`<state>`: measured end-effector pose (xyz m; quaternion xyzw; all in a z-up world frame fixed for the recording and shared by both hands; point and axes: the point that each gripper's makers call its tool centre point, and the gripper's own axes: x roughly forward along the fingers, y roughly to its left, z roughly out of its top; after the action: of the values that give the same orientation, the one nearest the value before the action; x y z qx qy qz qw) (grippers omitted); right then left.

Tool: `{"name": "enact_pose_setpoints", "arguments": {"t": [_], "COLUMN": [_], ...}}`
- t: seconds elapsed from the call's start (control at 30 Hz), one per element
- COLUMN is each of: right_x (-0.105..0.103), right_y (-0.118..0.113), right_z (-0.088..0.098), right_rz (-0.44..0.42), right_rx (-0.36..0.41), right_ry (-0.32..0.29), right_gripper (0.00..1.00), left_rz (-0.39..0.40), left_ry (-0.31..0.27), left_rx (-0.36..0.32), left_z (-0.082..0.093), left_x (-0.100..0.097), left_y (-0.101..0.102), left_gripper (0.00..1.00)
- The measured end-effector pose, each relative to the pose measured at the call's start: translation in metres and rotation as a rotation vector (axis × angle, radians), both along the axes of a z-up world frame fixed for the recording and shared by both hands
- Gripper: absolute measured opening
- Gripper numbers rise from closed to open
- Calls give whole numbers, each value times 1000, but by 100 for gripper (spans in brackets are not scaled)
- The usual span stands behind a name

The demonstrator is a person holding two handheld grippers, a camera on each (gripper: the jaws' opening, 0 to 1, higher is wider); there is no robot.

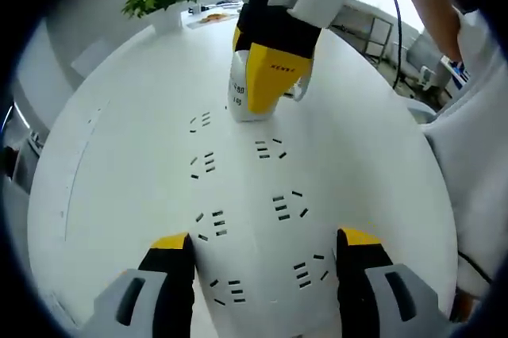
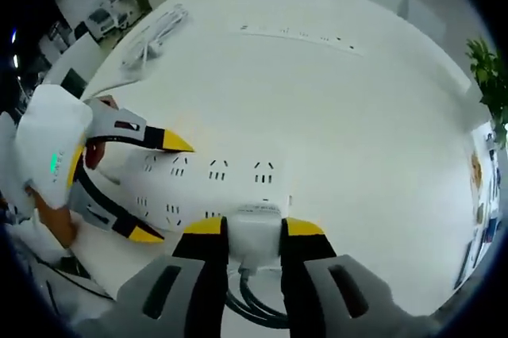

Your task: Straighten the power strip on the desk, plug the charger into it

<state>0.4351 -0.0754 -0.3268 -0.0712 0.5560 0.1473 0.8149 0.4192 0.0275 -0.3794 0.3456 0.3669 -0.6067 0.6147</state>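
The charger (image 2: 254, 231), clamped in my right gripper (image 2: 252, 235), stood over the far-end sockets of the power strip (image 1: 254, 219), whose long axis ran away from my left gripper (image 1: 262, 255), jaws wide astride its near end. The right gripper view alone showed cable (image 2: 254, 306) trailing below.

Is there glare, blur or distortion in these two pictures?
Left gripper view: strong fisheye bending; the white power strip almost merges with the bright white desk; the window behind is overexposed. Right gripper view: the same curving; the white charger looks sharp, with soft shadows.
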Motion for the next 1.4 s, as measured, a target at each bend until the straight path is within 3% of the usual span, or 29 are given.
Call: {"name": "enact_pose_setpoints", "arguments": {"t": [0.37,0.6,0.63,0.7,0.77,0.9,1.0,1.13,1.27,1.4], "right_x": [0,3,3,2,4,4,1,-5,0,-3], "right_y": [2,4,5,5,11,24,23,14,5,1], "right_z": [-4,-7,-7,-6,-1,17,25,25,33,44], "right_rz": [-1,86,149,180,227,249,278,349,462,669], "right_rx": [10,13,8,-2,16,99,105,77,-20,-127], "right_ry": [-34,-103,-116,-133,-174,-236,-258,-268,-362,-448], "right_gripper": [24,27,28,29,34,55,63,64,67,64], "left_rz": [8,11,12,11,10,10,10,11,10,11], "left_ry": [1,2,3,4,4,5,5,5,6,5], "left_rx": [2,0,1,-3,-4,-7,-7,-8,-10,-6], "left_z": [1,1,0,0,0,1,1,1,1,1], "left_x": [0,0,0,0,0,1,1,1,1,0], "left_y": [1,1,1,1,1,1,1,1,0,0], "left_gripper": [73,73,73,73,73,74,74,74,74,74]}}
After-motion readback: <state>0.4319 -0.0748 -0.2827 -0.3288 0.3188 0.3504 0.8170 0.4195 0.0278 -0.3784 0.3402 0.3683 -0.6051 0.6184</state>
